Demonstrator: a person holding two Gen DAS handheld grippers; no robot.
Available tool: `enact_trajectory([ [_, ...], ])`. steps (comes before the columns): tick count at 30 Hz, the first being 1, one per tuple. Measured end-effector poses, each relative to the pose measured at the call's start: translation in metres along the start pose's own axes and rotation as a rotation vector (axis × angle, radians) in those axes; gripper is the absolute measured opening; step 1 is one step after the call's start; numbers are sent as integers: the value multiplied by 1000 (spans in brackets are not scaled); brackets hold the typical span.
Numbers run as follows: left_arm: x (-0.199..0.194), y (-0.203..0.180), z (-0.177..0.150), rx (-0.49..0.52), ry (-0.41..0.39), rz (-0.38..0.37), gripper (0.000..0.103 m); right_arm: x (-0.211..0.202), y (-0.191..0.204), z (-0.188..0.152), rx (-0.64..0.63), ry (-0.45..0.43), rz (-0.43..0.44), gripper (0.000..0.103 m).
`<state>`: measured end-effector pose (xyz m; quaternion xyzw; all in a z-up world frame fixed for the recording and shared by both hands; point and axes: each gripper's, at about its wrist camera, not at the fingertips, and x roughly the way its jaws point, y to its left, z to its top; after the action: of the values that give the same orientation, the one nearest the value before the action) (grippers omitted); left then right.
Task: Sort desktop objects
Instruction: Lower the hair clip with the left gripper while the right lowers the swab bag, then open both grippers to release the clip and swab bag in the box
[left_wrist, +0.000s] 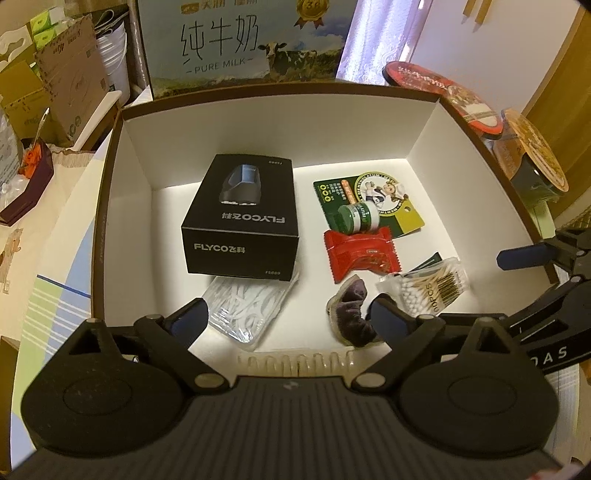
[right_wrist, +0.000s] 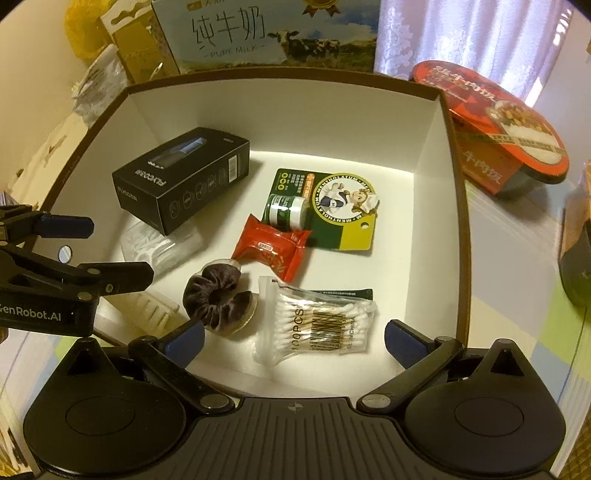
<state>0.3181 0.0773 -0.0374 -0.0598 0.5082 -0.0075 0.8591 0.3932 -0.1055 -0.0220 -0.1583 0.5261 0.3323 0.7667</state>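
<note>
Your left tool (left_wrist: 286, 317) is spread wide and holds nothing; it hangs over the near edge of the white box (left_wrist: 424, 129). The floss pick bag (left_wrist: 245, 314) lies just ahead between its fingers, partly under the black shaver box (left_wrist: 240, 221), with the scrunchie (left_wrist: 351, 314) by the right finger. Your right tool (right_wrist: 293, 338) is likewise wide apart and empty, with the cotton swab pack (right_wrist: 317, 323) lying directly between its fingers on the box floor.
</note>
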Motion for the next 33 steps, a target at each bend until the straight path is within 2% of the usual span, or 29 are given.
enact_trajectory([
  [9,-23,-3,-4,7,-40,-13,95,-33,3,-12,66,-102,22,101],
  [23,-73,-7,-25,30,-120,-32,96,-84,26,-46,99,-238,52,101],
  [33,-112,-19,-53,84,-182,-24,100,-113,40,-89,102,-327,60,101],
])
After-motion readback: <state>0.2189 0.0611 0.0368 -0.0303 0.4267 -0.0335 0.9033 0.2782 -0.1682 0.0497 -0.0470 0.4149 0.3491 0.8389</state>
